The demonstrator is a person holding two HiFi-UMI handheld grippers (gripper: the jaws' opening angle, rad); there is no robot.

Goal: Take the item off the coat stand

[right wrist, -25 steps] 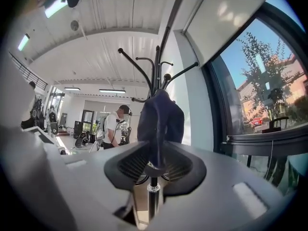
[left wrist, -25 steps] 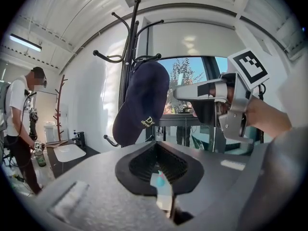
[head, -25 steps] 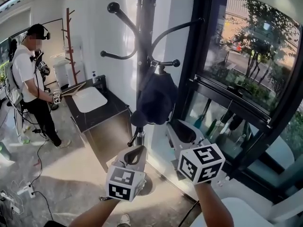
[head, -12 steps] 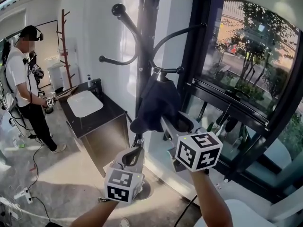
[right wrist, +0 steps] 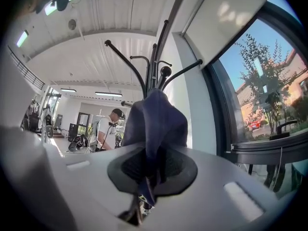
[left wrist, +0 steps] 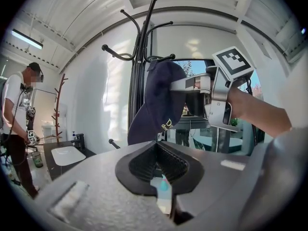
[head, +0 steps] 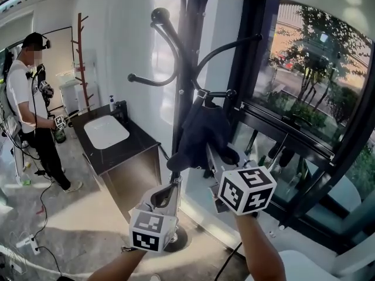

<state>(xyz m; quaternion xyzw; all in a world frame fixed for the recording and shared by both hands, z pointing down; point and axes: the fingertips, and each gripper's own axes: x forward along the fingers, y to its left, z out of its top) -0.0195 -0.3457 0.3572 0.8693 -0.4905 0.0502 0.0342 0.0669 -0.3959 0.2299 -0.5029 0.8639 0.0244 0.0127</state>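
as the dark blue cap (head: 202,130) hangs from a short hook (head: 218,93) on the black coat stand (head: 186,63), its crown sits up by the hook and its brim droops below, so its long axis runs close to upright with a slight tilt toward the person. the right tongs (head: 214,151) reach in from below and to the right of it, and they are the nearer pair by far. their jaws are closing on the cap. in the right gripper view a fold of the blue cloth (right wrist: 154,119) runs straight down between the pads (right wrist: 144,160), pinched there. the cap lies directly ahead of and above these tongs, along their own line of reach.

the left tongs (head: 174,183) sit lower and to the left, under the brim and apart from it. their jaws are together with nothing between them, and the left gripper view shows the cap (left wrist: 161,97) up ahead, not touched.

the hook ends in a small ball pointing toward the window (head: 304,69). judging from that, the cap will need to rise and slide off that end rather than be pulled straight down. a thin fold of cloth may slip if the pull is sharp.

further out, a dark worktop (head: 126,148) with a white basin (head: 106,132) stands against the wall at left, and a person (head: 26,98) stands beyond it.
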